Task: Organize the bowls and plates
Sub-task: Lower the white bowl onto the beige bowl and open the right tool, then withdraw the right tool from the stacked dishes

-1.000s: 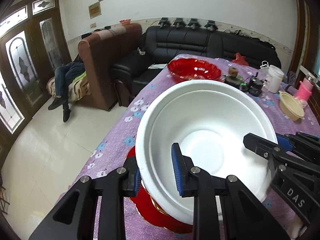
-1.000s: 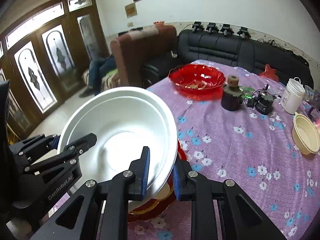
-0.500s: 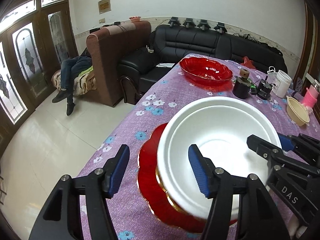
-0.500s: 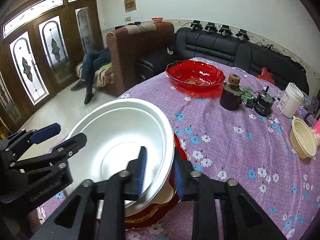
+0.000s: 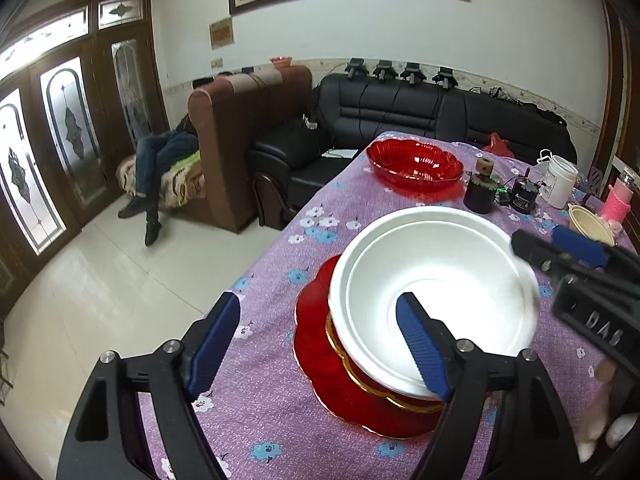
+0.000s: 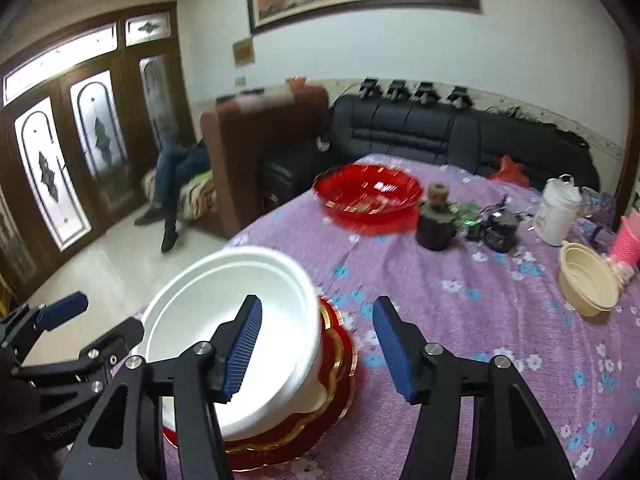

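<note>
Left gripper [image 5: 318, 344]: jaws opening, wide, nothing held; white bowl [image 5: 432, 292] rim is straddled, pads clear of it. Bowl is seated on a stack near the tabletop's left edge: red plate [image 5: 320, 364], gold-rimmed plate [image 5: 340, 352]. Right gripper [image 6: 316, 346]: jaws opening, nothing gripped, rim between the pads. Release judged done. Counted: one white bowl, two plates beneath, one red bowl [image 6: 368, 196] toward the far edge, one cream bowl [image 6: 586, 284] at the right edge, nearer the right gripper.

Both cameras sit low over the near end of the table [image 5: 280, 420], close, facing the black sofa [image 5: 420, 108]. The left view looks from the door side, the right from beside it; both share the white bowl [image 5: 440, 280] [image 6: 256, 292]
</note>
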Tool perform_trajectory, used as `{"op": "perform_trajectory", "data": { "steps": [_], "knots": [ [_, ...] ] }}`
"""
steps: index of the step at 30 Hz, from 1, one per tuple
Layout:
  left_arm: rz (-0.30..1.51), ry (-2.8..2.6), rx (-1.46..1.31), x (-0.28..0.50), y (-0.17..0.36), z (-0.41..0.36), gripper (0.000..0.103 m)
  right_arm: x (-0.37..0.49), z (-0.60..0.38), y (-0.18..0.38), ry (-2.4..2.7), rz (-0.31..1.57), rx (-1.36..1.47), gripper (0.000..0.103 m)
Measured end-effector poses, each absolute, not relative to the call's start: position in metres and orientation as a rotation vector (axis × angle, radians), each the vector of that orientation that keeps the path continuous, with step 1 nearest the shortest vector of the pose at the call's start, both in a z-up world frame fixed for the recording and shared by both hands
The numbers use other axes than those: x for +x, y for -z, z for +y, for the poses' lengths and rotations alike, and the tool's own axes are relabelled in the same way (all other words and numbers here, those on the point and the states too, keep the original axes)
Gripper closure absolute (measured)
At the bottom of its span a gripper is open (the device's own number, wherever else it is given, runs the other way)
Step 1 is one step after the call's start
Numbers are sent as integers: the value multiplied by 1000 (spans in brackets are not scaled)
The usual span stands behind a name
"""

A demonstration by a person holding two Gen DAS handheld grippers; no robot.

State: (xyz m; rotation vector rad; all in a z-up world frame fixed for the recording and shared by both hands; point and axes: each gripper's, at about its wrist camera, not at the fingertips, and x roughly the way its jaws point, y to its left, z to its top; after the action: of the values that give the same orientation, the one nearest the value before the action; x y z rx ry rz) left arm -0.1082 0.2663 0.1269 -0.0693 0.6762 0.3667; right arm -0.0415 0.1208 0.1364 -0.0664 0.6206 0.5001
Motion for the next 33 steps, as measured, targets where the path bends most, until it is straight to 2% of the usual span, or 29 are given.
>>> {"op": "perform_trajectory", "data": {
  "steps": [4,10,19,33],
  "knots": [
    [670,-360,-40,-109,-128,254,22,-42,106,-138,-422,601,-57,32],
    [667,-335,-14,-113,-131,239,22,-28,93,-117,-401,707,-48,32],
    [648,-321,26,-122,-140,217,19,-49,63,-136,-427,650,17,32],
    [646,-205,140,-116,-143,140,18,-55,-21,-124,-348,689,97,31]
  ]
}}
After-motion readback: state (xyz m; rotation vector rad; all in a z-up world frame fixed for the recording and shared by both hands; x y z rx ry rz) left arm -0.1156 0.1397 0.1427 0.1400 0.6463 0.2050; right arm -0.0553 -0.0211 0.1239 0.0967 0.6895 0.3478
